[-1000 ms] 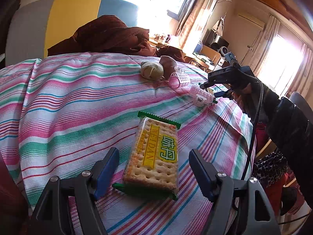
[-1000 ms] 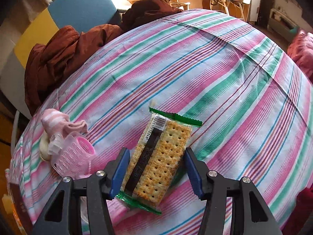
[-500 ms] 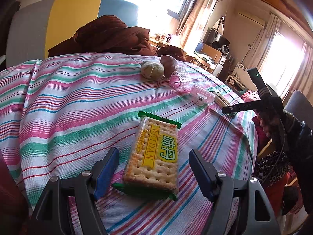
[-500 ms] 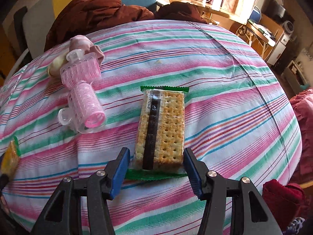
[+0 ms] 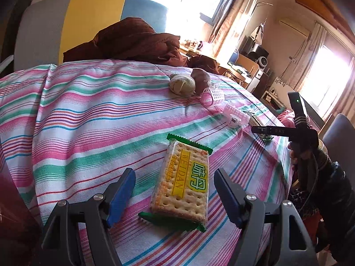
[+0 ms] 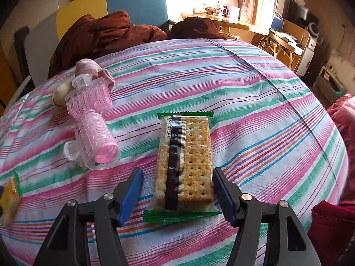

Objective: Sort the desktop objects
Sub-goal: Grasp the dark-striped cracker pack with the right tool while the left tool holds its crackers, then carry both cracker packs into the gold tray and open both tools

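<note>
Both grippers stood open, each straddling its own cracker pack. The left gripper [image 5: 174, 194] framed the label-up pack [image 5: 183, 185]; the right gripper [image 6: 177, 190] framed the seam-up pack [image 6: 185, 161], probably lined up for grasping. Curlers [image 6: 91, 124] lay at ten o'clock.

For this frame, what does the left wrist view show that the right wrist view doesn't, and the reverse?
Only the left wrist view: the open left gripper astride a yellow-labelled cracker pack with its label readable, and a hand at the right edge. Only the right wrist view: the open right gripper astride a second cracker pack, seam side up. Both: two pink hair rollers, the striped cloth and the brown garment.
</note>
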